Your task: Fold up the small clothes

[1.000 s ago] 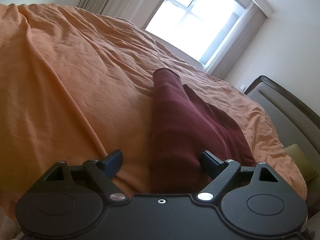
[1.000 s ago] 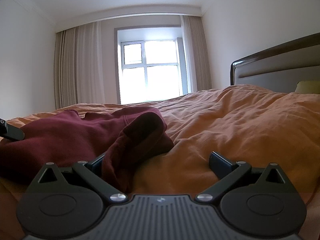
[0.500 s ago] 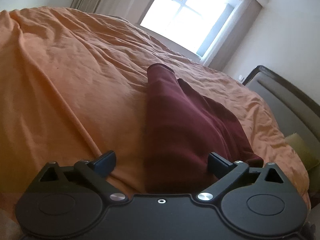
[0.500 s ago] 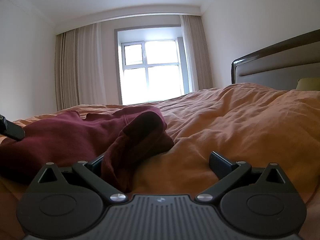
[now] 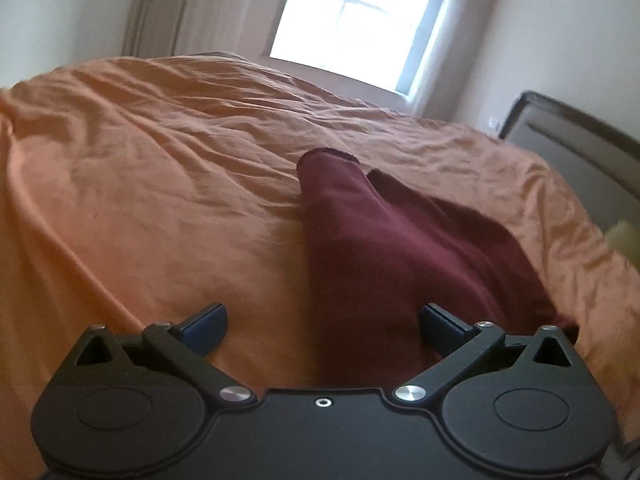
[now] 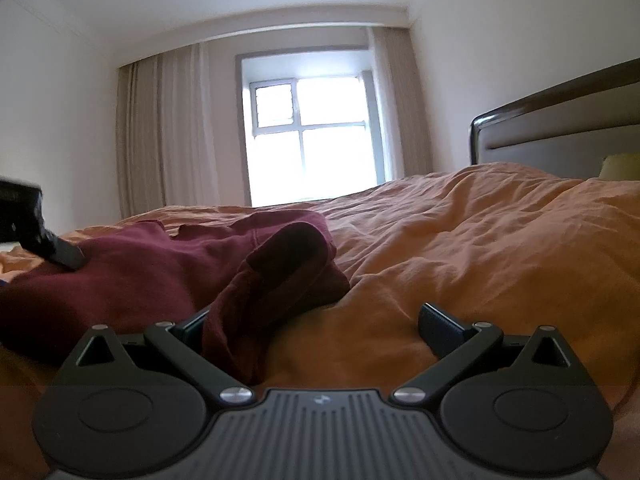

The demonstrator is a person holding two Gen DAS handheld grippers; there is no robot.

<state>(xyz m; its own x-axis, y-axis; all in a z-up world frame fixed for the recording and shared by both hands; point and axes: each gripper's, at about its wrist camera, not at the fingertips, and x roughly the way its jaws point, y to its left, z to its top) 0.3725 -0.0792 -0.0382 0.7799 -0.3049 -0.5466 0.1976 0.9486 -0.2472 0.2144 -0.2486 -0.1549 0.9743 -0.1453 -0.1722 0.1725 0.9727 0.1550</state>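
At far left of right wrist view, left gripper (image 6: 60,254) touches maroon garment (image 6: 140,276), fingers spread wide. Centre: garment lies rumpled on orange bedspread (image 6: 480,248). Lower frame: right gripper (image 6: 316,326) released, garment edge by left finger.

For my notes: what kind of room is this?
Most likely a bedroom: an orange bedsheet covers a bed with a dark headboard, and a curtained window stands behind it.

Bright window (image 6: 316,140) w/ beige curtains (image 6: 160,136), white walls, dark headboard (image 6: 560,128), orange bedding (image 5: 160,184).
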